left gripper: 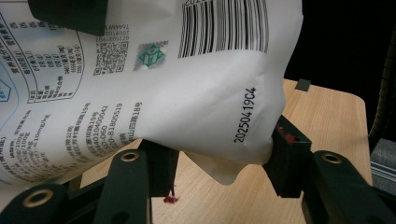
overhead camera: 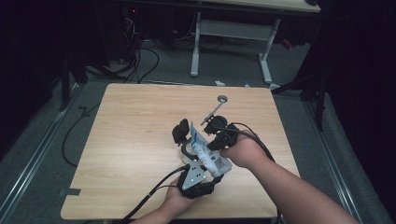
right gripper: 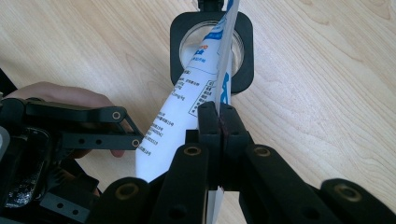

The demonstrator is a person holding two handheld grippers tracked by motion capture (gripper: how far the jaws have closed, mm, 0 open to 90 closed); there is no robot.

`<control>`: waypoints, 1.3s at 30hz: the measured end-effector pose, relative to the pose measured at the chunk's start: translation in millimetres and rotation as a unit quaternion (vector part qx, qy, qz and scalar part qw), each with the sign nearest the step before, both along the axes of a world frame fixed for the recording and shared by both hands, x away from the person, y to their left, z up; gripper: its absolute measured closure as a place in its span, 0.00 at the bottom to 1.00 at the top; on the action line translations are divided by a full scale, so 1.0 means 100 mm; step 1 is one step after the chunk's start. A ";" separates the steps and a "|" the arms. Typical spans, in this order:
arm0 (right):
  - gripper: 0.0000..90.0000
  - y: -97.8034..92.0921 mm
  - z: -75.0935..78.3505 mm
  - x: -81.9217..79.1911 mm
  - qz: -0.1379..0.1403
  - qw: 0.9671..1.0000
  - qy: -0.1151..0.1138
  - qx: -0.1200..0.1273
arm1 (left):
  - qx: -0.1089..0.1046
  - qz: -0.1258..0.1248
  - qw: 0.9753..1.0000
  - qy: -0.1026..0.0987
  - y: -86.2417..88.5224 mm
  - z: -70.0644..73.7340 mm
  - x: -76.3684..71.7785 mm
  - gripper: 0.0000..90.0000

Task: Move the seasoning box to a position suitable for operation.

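**Two claws, one white pouch over the table**

The right claw [right gripper: 219,122] is pressed tight on the thin edge of the white pouch [right gripper: 187,116], its jaws meeting with only the flattened seam between them. Its own view looks down the pouch's length to a black square-framed jar [right gripper: 211,51] standing on the table [right gripper: 327,70], the pouch's far end reaching over the jar's open mouth. That view also catches the left claw's linkage at the lower left, a hand [right gripper: 60,95] behind it.

The left claw [left gripper: 219,154] pinches the pouch from the other end: one jaw bites into the bulging corner by the printed date code, the other sits under the pouch's lower fold. Here the barcode and fine print are readable, and a red smear marks a jaw tip.

From the high view, both claws [overhead camera: 198,179] [overhead camera: 219,135] meet near the table's front middle, the pouch [overhead camera: 205,151] held slanted between them, above the wood. A small metal disc on a stem [overhead camera: 222,99] lies farther back.
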State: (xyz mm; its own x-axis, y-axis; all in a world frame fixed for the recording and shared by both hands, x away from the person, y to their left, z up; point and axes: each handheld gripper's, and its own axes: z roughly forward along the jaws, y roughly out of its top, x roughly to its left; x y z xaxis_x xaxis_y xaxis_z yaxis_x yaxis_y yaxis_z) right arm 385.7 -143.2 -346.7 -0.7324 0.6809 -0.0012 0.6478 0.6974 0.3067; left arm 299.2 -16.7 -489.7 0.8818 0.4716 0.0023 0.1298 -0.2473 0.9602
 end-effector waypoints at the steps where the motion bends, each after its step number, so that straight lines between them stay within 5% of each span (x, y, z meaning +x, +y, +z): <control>1: 1.00 0.00 0.00 0.00 0.001 1.000 0.001 -0.001 | 0.000 0.000 1.000 0.000 0.00 0.00 0.00 0.57; 39: 1.00 0.04 0.04 0.02 0.007 1.000 -0.003 -0.004 | -0.008 0.001 1.000 -0.004 0.01 0.03 0.03 0.58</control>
